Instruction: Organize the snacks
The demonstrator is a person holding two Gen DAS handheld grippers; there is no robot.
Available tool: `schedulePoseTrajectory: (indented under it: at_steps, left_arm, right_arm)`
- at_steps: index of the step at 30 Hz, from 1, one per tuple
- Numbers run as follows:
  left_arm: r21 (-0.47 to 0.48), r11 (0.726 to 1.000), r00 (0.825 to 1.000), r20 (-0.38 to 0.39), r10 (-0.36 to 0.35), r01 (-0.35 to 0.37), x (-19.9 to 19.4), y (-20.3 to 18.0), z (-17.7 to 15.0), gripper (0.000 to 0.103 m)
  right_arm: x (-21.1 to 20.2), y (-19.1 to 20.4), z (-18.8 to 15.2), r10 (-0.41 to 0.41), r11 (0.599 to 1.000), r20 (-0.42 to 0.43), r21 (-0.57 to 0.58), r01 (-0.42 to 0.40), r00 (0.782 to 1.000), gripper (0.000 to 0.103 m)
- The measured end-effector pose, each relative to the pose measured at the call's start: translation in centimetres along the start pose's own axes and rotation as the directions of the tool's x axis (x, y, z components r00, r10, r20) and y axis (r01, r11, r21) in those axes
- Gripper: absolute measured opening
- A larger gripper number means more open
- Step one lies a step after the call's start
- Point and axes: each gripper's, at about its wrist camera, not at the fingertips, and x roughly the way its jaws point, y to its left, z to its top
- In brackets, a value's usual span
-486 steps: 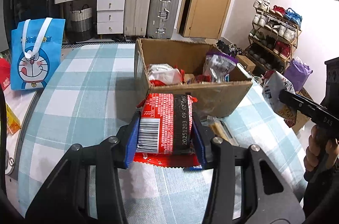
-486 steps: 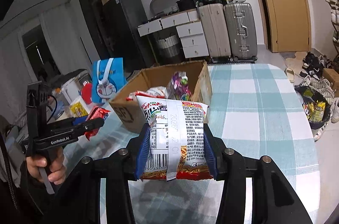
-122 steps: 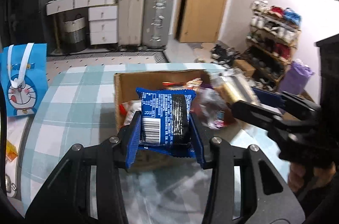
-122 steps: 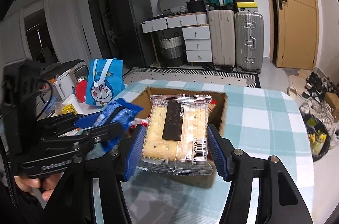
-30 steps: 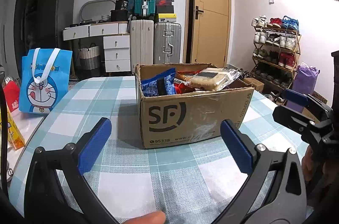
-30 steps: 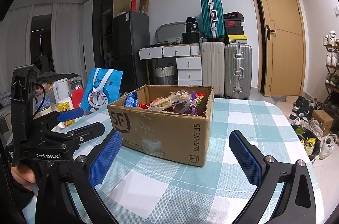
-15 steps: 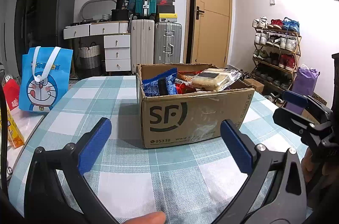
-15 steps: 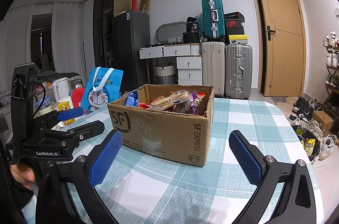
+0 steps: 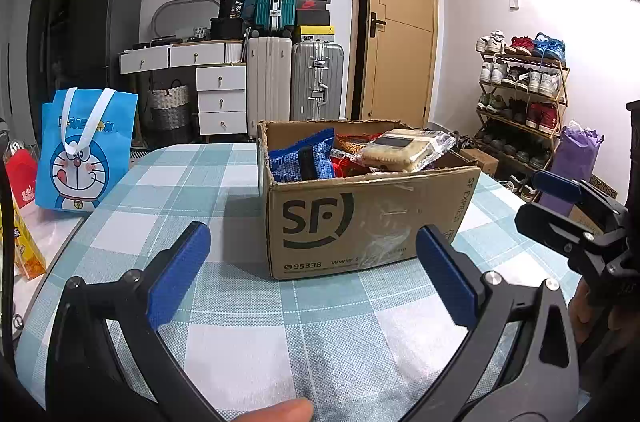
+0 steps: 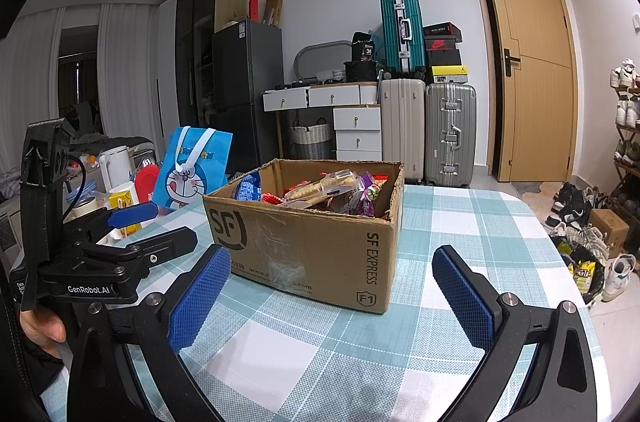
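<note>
A brown cardboard box (image 9: 360, 218) (image 10: 320, 242) printed SF stands on the checked tablecloth, packed with snacks. On top lie a blue packet (image 9: 302, 162) (image 10: 248, 188) and a clear-wrapped cracker pack (image 9: 404, 150) (image 10: 320, 187). My left gripper (image 9: 314, 270) hovers low over the table just in front of the box, open and empty. My right gripper (image 10: 330, 286) is likewise open and empty, facing the box's right corner. Each view shows the other gripper held by a hand at its edge.
A blue cartoon tote bag (image 9: 82, 150) (image 10: 192, 170) stands at the table's left edge beside a yellow carton (image 9: 24, 250) and red pack. Suitcases (image 9: 296, 78), drawers and a door line the back wall. A shoe rack (image 9: 520, 94) stands right.
Both grippers once held snack packs over the box; those packs now lie in it. Over the last second both grippers stay open and nearly still.
</note>
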Motion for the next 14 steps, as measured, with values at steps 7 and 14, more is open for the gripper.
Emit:
schedulePoseTrajectory:
  at_steps: [7,14]
  left_arm:
    - [0.0,1.0,1.0,0.0,0.0,0.0,0.04,0.01,-0.04,0.103]
    - [0.0,1.0,1.0,0.003,-0.003,0.003,0.0,-0.11,-0.08,0.103]
  right_arm:
    - [-0.03,0.0,0.0,0.001,1.0,-0.001,0.002,-0.001,1.0,0.103]
    - [-0.08,0.02,-0.03,0.001,1.0,-0.001,0.003,-0.001,1.0,0.103]
